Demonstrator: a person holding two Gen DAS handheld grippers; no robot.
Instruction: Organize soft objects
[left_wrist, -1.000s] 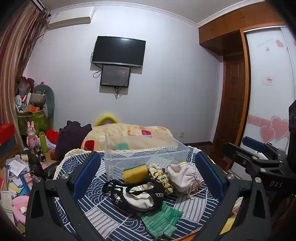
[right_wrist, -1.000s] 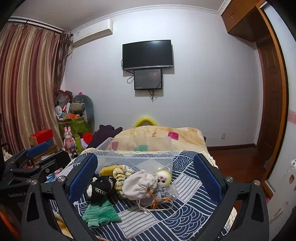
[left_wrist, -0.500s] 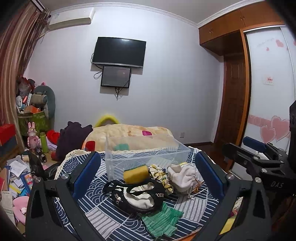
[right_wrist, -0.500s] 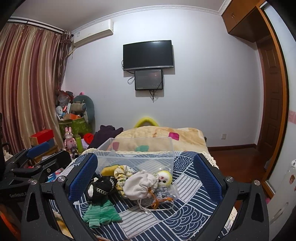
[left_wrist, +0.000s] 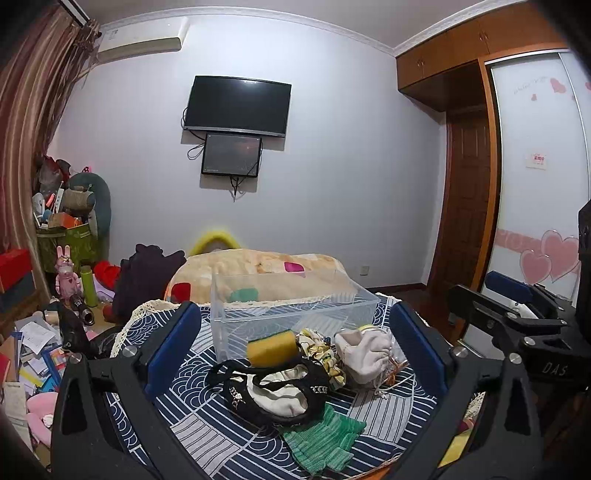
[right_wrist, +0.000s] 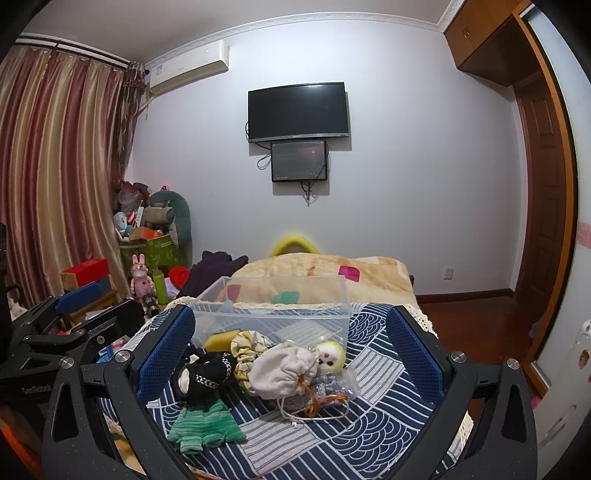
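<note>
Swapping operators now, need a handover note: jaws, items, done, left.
Left gripper: jaws open, empty, above the pile.
Right gripper: jaws open, empty, likewise.
Bin: on the patterned cloth, nothing visible inside.
In front of the bin: sponge, black bag, green glove, white pouch, scrunchie, doll.
Done: nothing binned.
Left: all of it, presumably into the bin.

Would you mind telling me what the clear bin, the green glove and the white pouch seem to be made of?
Clear bin: apparently rigid transparent plastic, glossy; the bedding shows through its walls.
Green glove: looks like knitted yarn, matte; ribbed rows are visible.
White pouch: seems soft woven or fleecy cloth, matte; it wrinkles and gathers at a drawstring.
</note>
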